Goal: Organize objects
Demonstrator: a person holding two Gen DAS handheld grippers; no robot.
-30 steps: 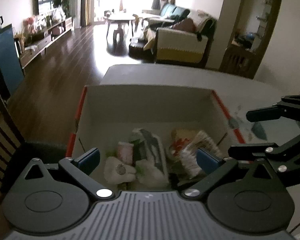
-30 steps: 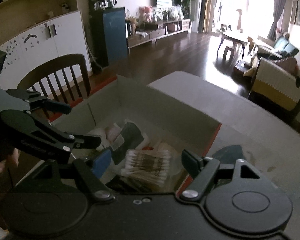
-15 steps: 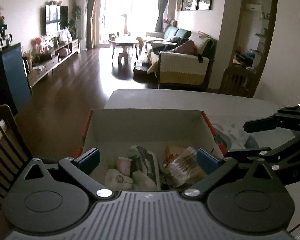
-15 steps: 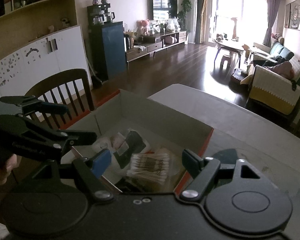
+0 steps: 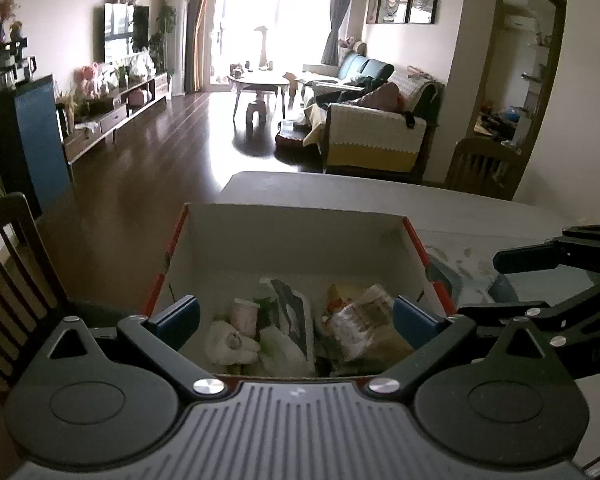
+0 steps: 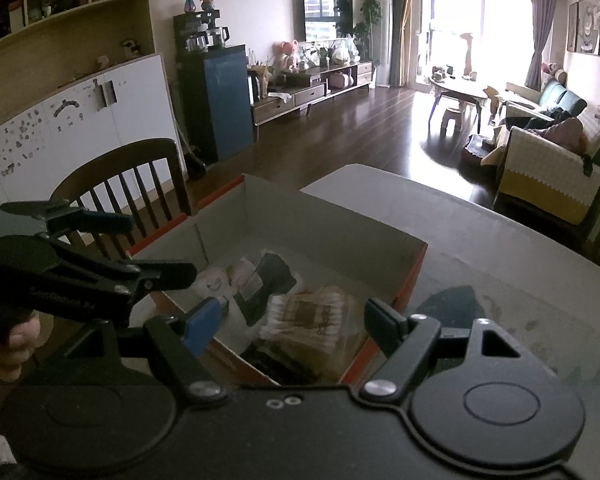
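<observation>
No writing can be read on the packets in the box (image 5: 292, 240); the raised lettering on the left gripper (image 5: 296, 320) arm, seen from the right wrist, is too blurred. The box stands at the counter (image 6: 480, 240) corner, a chair (image 6: 132, 184) close by its outer side. A swab pack (image 6: 308, 316) lies inside. Both the left gripper and right gripper (image 6: 296, 320) are held above it, fingers spread and empty. Bare counter is left beyond the box.

Red-edged grey box (image 5: 296, 248), blue-padded black tongs (image 5: 296, 318)
</observation>
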